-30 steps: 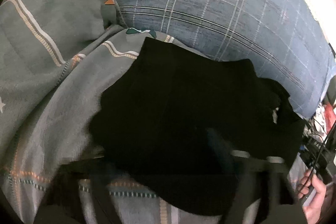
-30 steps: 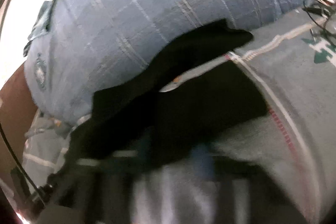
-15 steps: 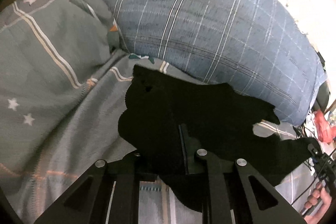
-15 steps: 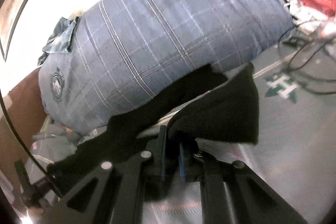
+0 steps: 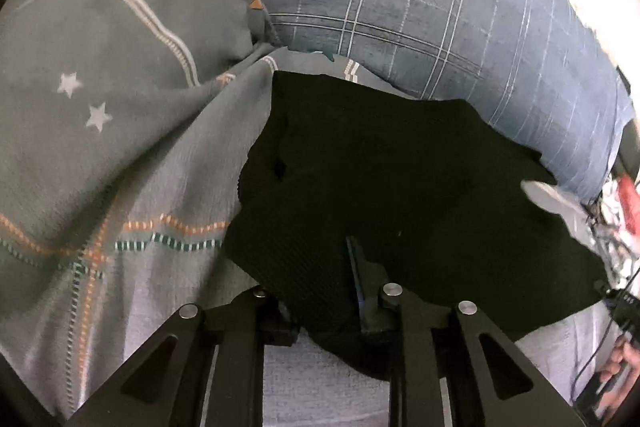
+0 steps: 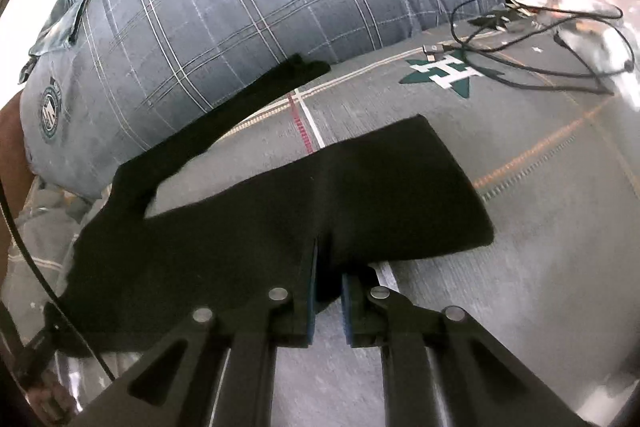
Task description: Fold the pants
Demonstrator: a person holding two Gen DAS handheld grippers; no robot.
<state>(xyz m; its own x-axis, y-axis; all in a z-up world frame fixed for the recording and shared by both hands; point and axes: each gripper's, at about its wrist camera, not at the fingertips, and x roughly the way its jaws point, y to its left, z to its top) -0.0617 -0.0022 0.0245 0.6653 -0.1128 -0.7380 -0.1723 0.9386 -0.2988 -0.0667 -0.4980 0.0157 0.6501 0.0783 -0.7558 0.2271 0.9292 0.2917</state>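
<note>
**Fold pants: both edges clamped, cloth lifted**

We work on a grey patterned bedspread [image 5: 132,187], with a large blue plaid pillow [image 6: 248,11] along its far side. The black pants [image 5: 400,187] lie across the bedspread in front of the pillow, one leg [image 6: 240,107] trailing against it. We hold the near edge at two points: the left gripper [image 5: 320,291] has its jaws closed on a bunch of fabric, and the right gripper [image 6: 328,279] is clamped on a pinched fold between its blue pads [image 6: 310,283]. Cables [image 6: 540,39] lie on the bedspread, well apart from the pants.

We judge the cloth soft, light and limp; it sags between grips. Take hold at hems or the waistband, gathering all layers, since a single layer may slip free.
</note>
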